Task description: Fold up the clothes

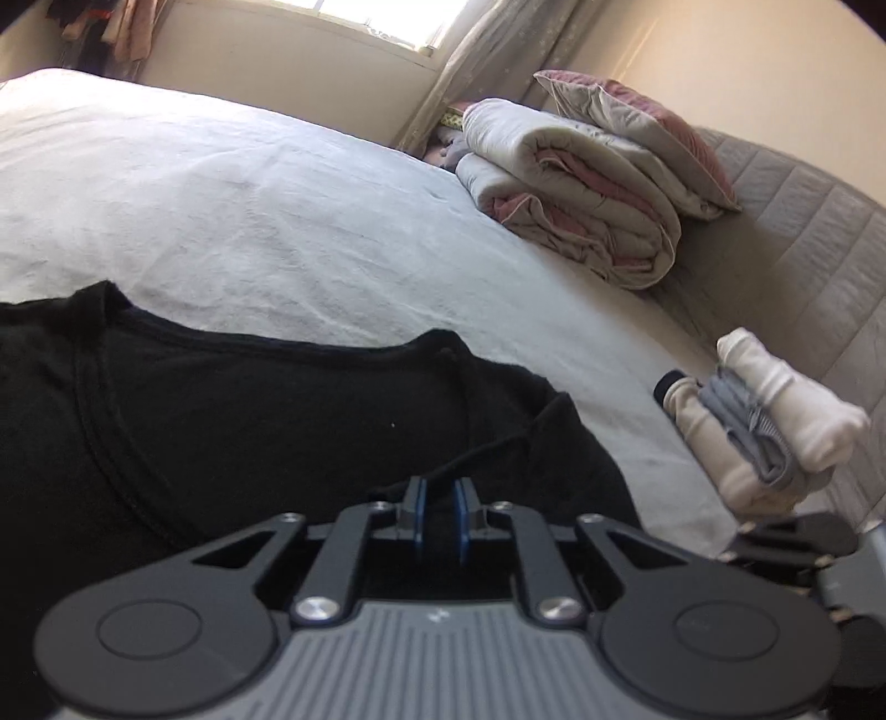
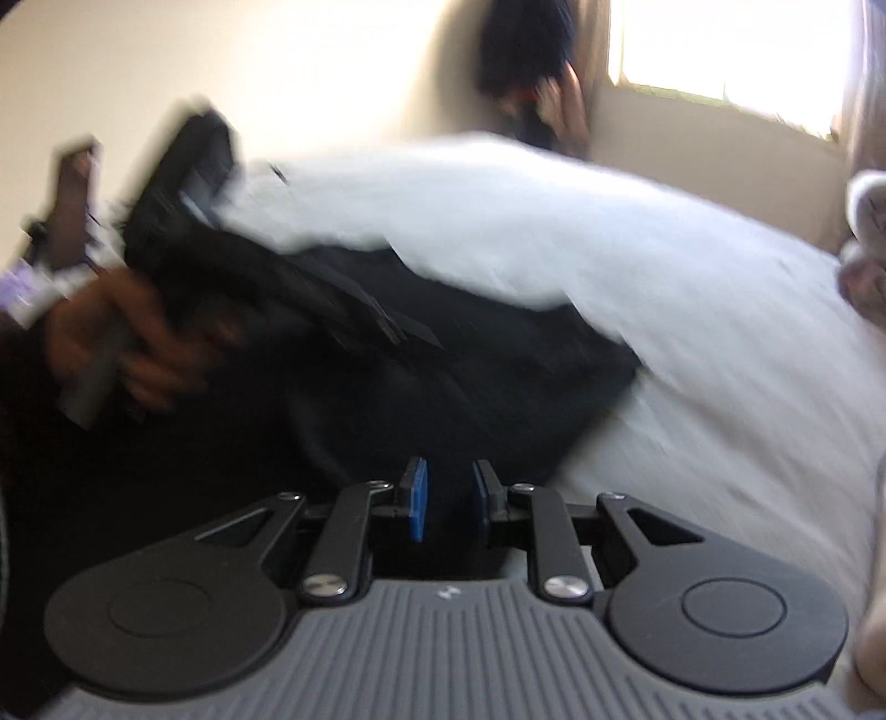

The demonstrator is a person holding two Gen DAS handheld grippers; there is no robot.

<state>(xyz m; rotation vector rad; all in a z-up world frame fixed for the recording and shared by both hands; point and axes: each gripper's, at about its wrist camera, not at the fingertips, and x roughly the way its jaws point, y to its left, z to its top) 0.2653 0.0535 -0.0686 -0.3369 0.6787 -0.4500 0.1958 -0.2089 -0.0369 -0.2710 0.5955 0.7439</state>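
Observation:
A black garment [image 1: 249, 404] lies spread on the white bed sheet [image 1: 249, 210], with its neckline toward the far side. My left gripper [image 1: 440, 498] is shut on a fold at the garment's near edge, and dark cloth fills the narrow gap between the blue pads. The right wrist view is blurred by motion. In it my right gripper [image 2: 449, 493] stands nearly closed with the black garment [image 2: 443, 376] between its pads. A hand [image 2: 127, 343] holding the other tool shows at the left, over the cloth.
A folded quilt [image 1: 581, 205] with a pillow [image 1: 648, 127] on top sits at the far right of the bed. A bundle of white socks and pale cloth [image 1: 764, 421] lies near the right edge. Behind the bed are a window [image 2: 720, 44] and hanging clothes [image 1: 105, 27].

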